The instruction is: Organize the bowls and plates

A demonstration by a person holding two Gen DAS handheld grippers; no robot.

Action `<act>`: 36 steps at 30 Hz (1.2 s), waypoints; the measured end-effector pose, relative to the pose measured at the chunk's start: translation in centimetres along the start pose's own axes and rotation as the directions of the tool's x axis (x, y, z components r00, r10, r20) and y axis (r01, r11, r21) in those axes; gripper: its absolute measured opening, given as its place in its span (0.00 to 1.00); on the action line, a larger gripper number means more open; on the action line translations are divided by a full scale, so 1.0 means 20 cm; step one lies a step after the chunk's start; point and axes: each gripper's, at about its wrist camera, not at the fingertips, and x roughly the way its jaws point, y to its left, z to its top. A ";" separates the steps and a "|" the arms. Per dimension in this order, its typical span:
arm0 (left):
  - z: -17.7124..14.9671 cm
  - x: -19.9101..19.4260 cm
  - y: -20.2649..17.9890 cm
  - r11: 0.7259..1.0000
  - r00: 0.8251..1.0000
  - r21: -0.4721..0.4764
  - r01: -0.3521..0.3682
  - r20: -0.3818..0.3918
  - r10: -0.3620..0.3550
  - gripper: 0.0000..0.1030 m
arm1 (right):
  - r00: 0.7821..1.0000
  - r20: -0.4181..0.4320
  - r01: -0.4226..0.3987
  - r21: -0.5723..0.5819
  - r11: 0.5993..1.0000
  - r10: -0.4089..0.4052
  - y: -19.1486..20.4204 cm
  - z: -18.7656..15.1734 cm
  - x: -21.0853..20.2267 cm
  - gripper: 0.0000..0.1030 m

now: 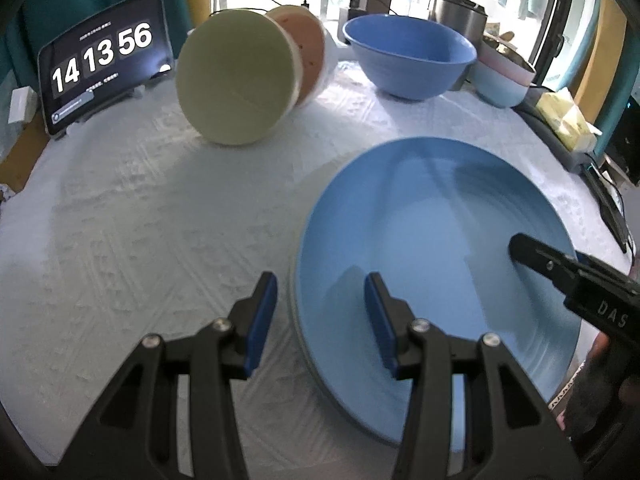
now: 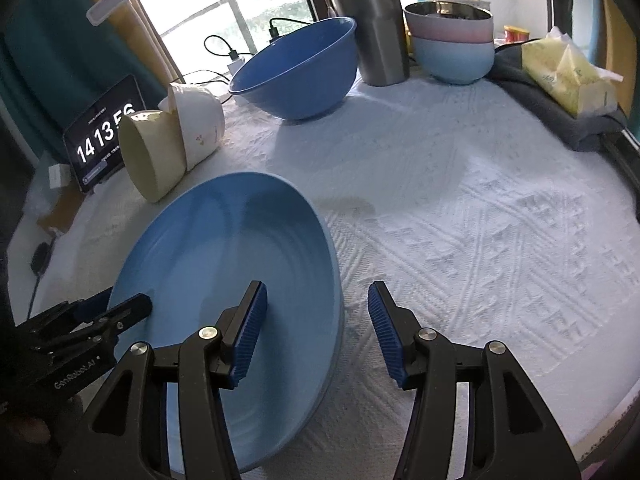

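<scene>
Both grippers straddle opposite edges of the light blue plate (image 1: pixel 432 248), which lies flat on the white textured tablecloth (image 1: pixel 140 220). Left gripper (image 1: pixel 320 320) has its jaws spread, rim between them, pads not touching it. Right gripper (image 2: pixel 316 332) is the same deal: spread, rim in the gap, no pinch. Further back, a green bowl (image 1: pixel 236 76) tipped on its side, a big blue bowl (image 1: pixel 412 56), and a tablet clock (image 1: pixel 104 60).
</scene>
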 end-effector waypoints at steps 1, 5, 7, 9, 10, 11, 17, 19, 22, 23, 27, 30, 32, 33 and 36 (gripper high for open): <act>0.00 0.00 0.00 1.000 1.000 -0.001 0.006 0.000 -0.006 0.46 | 1.000 -0.005 -0.015 0.007 1.000 0.015 0.00 0.00 0.01 0.54; 0.01 0.01 0.01 0.999 0.999 -0.010 0.039 -0.004 -0.039 0.46 | 0.997 -0.025 -0.072 0.039 0.997 0.073 0.00 0.00 0.04 0.54; 0.01 0.01 0.02 0.997 0.997 -0.028 0.071 -0.008 -0.071 0.46 | 0.997 -0.029 -0.069 0.042 0.997 0.070 0.01 0.00 0.04 0.55; 0.01 0.01 0.02 0.996 0.996 -0.022 0.084 -0.005 -0.084 0.46 | 0.997 -0.030 -0.063 0.052 0.997 0.064 0.02 0.00 0.04 0.55; 0.01 0.01 0.01 0.996 0.996 -0.024 0.086 -0.002 -0.086 0.46 | 0.998 -0.030 -0.060 0.055 0.997 0.062 0.02 0.00 0.04 0.55; 0.01 0.01 0.02 0.995 0.996 -0.029 0.091 0.001 -0.091 0.45 | 0.998 -0.028 -0.057 0.055 0.997 0.058 0.02 0.00 0.04 0.55; 0.00 0.00 0.03 0.995 0.995 -0.018 0.097 0.006 -0.097 0.44 | 0.999 -0.028 -0.035 0.057 0.998 0.037 0.03 0.00 0.03 0.55; 0.00 0.00 0.04 0.995 0.995 -0.019 0.098 0.006 -0.098 0.44 | 0.999 -0.025 -0.029 0.056 0.998 0.031 0.04 0.00 0.03 0.54; -0.01 -0.01 0.06 0.994 0.995 -0.031 0.103 0.008 -0.102 0.44 | 1.000 -0.021 -0.023 0.042 0.999 0.024 0.06 0.00 0.03 0.54; -0.01 -0.01 0.07 0.994 0.995 -0.034 0.103 0.009 -0.103 0.44 | 1.000 -0.021 -0.021 0.037 0.999 0.022 0.07 0.00 0.03 0.54; -0.02 -0.02 0.12 0.993 0.995 -0.057 0.103 0.014 -0.103 0.44 | 1.000 -0.023 -0.019 0.021 1.000 0.019 0.12 0.01 0.04 0.54; -0.02 -0.03 0.16 0.992 0.995 -0.072 0.101 0.020 -0.100 0.44 | 0.999 -0.026 -0.020 0.008 1.000 0.020 0.16 0.02 0.05 0.54; -0.02 -0.04 0.19 0.992 0.995 -0.079 0.098 0.024 -0.096 0.44 | 0.999 -0.028 -0.023 -0.002 1.000 0.023 0.19 0.02 0.06 0.54; -0.02 -0.05 0.21 0.992 0.995 -0.085 0.095 0.027 -0.093 0.44 | 0.999 -0.030 -0.025 -0.007 1.000 0.025 0.21 0.03 0.07 0.54; -0.04 -0.05 0.28 0.990 0.996 -0.113 0.088 0.023 -0.086 0.44 | 0.999 -0.039 -0.033 -0.023 0.999 0.032 0.26 0.03 0.09 0.54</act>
